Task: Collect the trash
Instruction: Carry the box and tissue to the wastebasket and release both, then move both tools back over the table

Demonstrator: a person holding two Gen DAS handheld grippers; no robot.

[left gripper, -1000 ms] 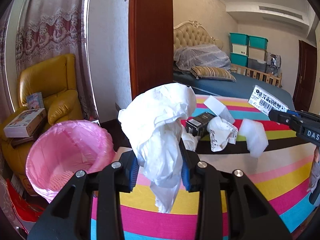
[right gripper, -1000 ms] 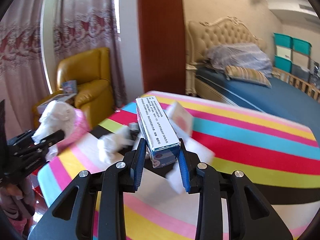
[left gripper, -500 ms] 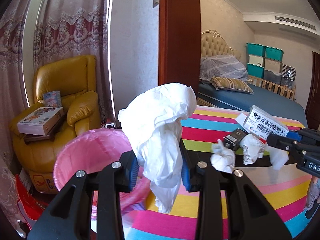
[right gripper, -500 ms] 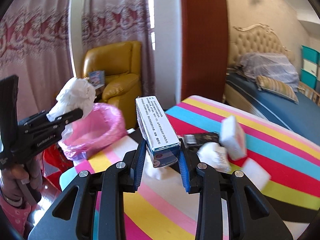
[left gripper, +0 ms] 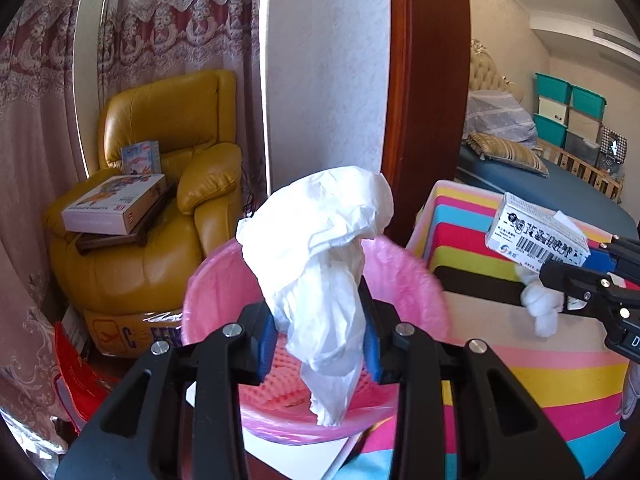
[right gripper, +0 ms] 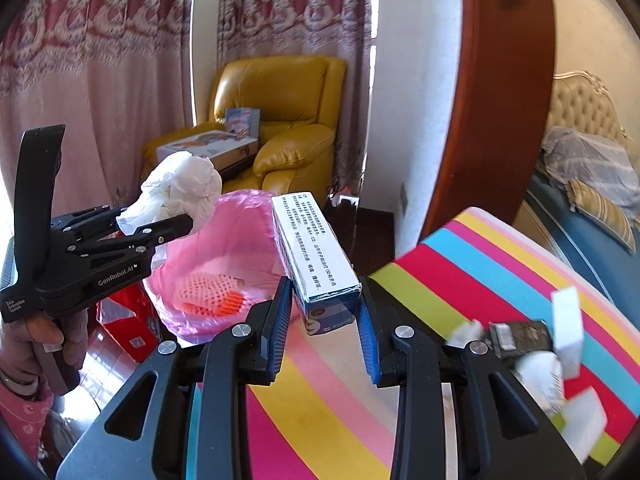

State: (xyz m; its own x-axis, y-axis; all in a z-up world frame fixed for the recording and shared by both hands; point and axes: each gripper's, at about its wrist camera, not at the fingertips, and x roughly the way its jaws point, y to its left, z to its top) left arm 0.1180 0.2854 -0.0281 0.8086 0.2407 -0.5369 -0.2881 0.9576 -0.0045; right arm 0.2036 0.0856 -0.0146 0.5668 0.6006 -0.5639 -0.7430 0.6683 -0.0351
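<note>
In the left wrist view, a yellow armchair stands at the far left with one flat box lying on its seat and one small box upright behind it. Next comes one bin lined with a pink bag, beside the edge of the striped table; orange foam netting lies at its bottom. The left gripper is over the bin's mouth, its two blue pads drawn close and pinching one crumpled white tissue, which bulges above the pads and hangs in a tail below them. Further right, the right gripper reaches in from the picture's edge with one carton gripped by its end, above the table. One white wad lies on the table just under it.

In the right wrist view, a hand at the far left grasps the left gripper's handle, with the tissue above the bin's near rim. In the middle, the right gripper's two pads are narrowed onto the carton's lower end; the carton juts forward and up, its far end over the bin's rim. At the right, on the table, lie one dark packet, two white foam blocks and one crumpled paper, all blurred.
</note>
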